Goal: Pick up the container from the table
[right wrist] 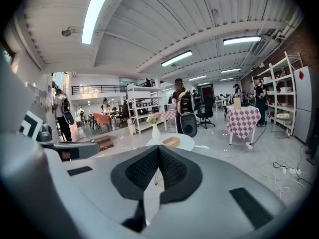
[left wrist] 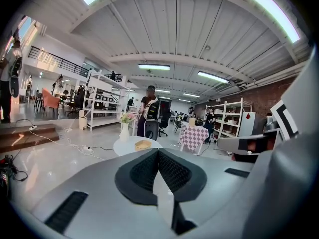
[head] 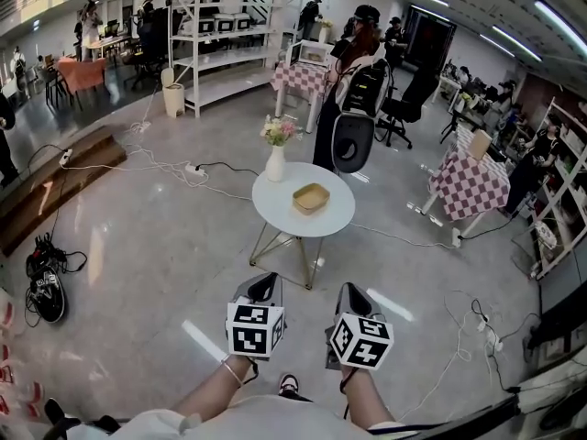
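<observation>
floor (head: 165, 236): polished grey, glossy; ceiling lights mirrored in it
round table (head: 275, 214): white top, smooth, low sheen
table legs (head: 264, 242): thin metal, brass-toned
container (head: 311, 197): tan, wood-like, matt
vase (head: 275, 164): white, smooth, ceramic look
left gripper (head: 263, 288): grey plastic shell, smooth, matt
right gripper (head: 354, 297): same grey matt plastic
pads (left wrist: 142, 173): black, finely ribbed, rubbery; same on both grippers
2 marker cubes: flat black-and-white print, matt
tablecloth (head: 470, 186): checked cloth, red and white

No legible words or numbers; only black-and-white square markers on 2 near cubes (head: 255, 329), a red diamond (right wrist: 299, 75) on a far-right cabinet (right wrist: 305, 108).
</observation>
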Motion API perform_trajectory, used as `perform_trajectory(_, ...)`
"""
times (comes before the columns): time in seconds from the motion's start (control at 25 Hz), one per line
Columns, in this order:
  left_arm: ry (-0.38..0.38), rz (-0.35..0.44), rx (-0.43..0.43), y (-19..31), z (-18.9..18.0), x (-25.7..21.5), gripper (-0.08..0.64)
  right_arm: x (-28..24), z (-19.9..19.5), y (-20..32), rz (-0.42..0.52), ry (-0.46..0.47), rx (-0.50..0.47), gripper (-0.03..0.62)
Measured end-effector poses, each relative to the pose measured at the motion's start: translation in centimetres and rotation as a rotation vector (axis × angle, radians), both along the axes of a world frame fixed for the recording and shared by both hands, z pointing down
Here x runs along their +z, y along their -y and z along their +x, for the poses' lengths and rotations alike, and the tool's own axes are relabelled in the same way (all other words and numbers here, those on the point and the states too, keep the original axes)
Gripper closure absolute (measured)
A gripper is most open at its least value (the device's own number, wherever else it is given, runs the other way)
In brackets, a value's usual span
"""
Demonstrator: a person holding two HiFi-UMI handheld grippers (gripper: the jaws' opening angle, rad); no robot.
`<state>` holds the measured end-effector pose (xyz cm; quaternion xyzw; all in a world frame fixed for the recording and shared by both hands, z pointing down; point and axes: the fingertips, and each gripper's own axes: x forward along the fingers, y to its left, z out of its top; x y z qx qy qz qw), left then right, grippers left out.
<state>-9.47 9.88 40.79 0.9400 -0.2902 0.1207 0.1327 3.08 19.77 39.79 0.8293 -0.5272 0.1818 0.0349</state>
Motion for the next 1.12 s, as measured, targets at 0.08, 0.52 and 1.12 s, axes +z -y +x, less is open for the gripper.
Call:
perform_trajectory(0.08, -0.003, -0.008, 0.002, 0.6, 1.1, -0.1, 0.543, -0.3, 1.1, 0.9, -0.002, -0.003, -0.010, 0.568)
perform_trajectory(0.52, 0.030, -0.008, -0.009, 3.7, 6.1, 0.3, 0.543, 0.2, 6.3, 4.8, 0.005, 0.027, -0.048, 0.568)
perform_trajectory(1.12, 0.026, 0.007, -0.061, 7.0, 10.9, -0.1, 0.543, 0.2, 11.5, 8.8, 0.019, 0.050, -0.117, 0.568)
